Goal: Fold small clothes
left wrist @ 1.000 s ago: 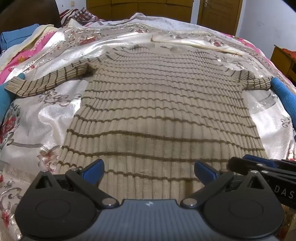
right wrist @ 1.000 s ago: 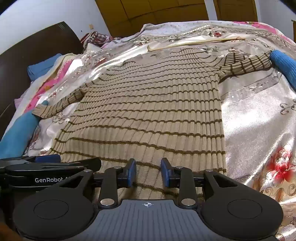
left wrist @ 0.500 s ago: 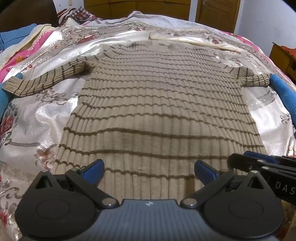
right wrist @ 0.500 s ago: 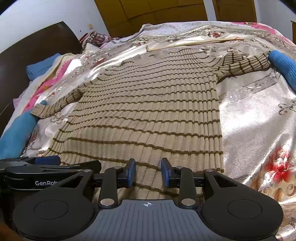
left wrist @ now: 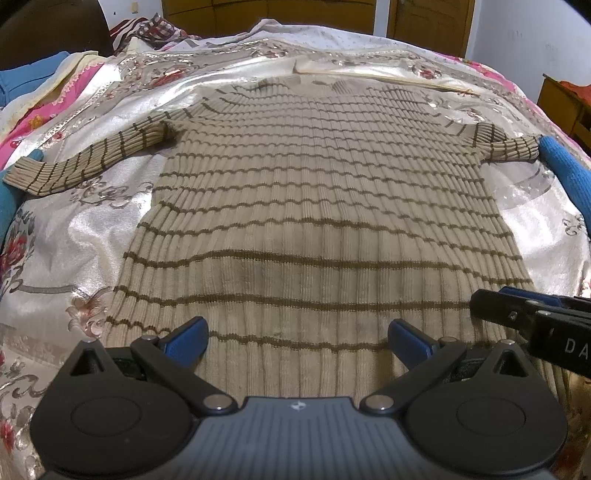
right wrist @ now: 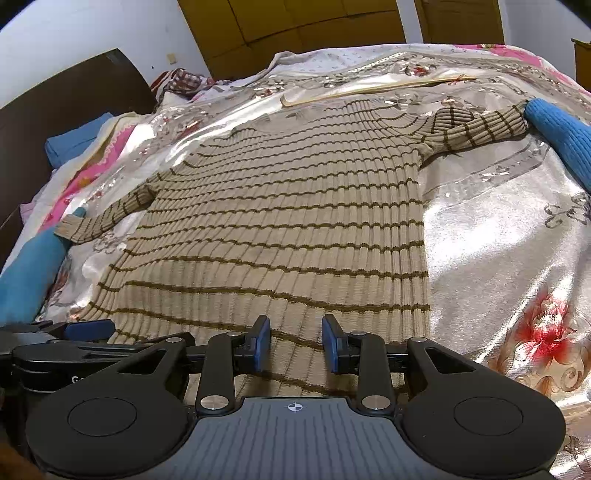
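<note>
A beige ribbed sweater with brown stripes (left wrist: pixel 306 206) (right wrist: pixel 295 221) lies flat on the bed, both sleeves spread out sideways. My left gripper (left wrist: pixel 297 338) hangs over the near left part of its hem, jaws wide open, with only flat knit showing between the blue pads. My right gripper (right wrist: pixel 295 339) is over the near right part of the hem. Its jaws stand partly apart and pinch nothing. Each gripper shows in the other's view: the right gripper (left wrist: pixel 517 317) and the left gripper (right wrist: pixel 88 328). The gripper bodies hide the hem's very edge.
A shiny floral bedspread (left wrist: pixel 92 229) (right wrist: pixel 498 236) lies under the sweater. One blue garment (left wrist: pixel 565 173) (right wrist: pixel 554 136) touches the right cuff, another (left wrist: pixel 7 199) (right wrist: pixel 29 273) the left cuff. A dark headboard (right wrist: pixel 55 110) and wooden doors (right wrist: pixel 295 22) stand beyond.
</note>
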`<control>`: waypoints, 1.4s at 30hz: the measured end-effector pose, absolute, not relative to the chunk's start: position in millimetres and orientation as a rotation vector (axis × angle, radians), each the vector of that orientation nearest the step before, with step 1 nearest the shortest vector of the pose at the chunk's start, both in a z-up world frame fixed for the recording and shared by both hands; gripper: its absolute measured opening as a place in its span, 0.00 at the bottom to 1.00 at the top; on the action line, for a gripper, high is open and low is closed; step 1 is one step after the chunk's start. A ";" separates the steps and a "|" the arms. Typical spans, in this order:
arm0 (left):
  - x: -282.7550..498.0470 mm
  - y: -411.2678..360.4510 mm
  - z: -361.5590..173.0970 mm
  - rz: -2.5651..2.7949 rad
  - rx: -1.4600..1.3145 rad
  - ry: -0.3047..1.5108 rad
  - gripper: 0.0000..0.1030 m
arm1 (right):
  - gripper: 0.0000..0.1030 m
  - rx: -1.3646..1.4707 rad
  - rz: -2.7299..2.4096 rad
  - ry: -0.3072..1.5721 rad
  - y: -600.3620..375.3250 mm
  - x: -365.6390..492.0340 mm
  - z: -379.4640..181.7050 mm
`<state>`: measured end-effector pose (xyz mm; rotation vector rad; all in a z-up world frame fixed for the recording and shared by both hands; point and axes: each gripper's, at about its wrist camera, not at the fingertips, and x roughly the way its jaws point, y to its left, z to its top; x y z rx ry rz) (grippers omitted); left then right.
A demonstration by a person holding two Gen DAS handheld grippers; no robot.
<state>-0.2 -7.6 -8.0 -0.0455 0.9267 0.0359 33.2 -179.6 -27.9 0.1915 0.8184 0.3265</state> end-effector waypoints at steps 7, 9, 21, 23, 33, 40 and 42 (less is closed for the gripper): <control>-1.9 -8.3 -5.1 0.031 -0.049 0.906 1.00 | 0.30 0.227 0.309 0.805 -188.7 35.9 -26.4; -2.4 -9.6 -1.9 0.031 -0.037 0.887 1.00 | 0.30 0.246 0.302 0.799 -193.3 37.6 -25.5; 29.5 -35.1 19.1 -0.086 -0.018 0.863 1.00 | 0.30 0.349 0.238 0.772 -233.7 79.0 -5.4; 44.5 -44.2 19.4 -0.110 -0.011 0.856 1.00 | 0.30 0.339 0.193 0.762 -245.4 97.8 -3.3; 121.8 -79.2 18.2 -0.153 -0.023 0.814 1.00 | 0.31 0.358 0.082 0.772 -286.9 166.1 -7.3; 133.4 -47.2 9.4 -0.034 -0.022 0.839 1.00 | 0.31 0.334 0.238 0.800 -242.8 163.0 -4.6; 131.6 -36.7 10.3 -0.010 -0.024 0.836 1.00 | 0.31 0.323 0.273 0.814 -227.1 161.1 -4.3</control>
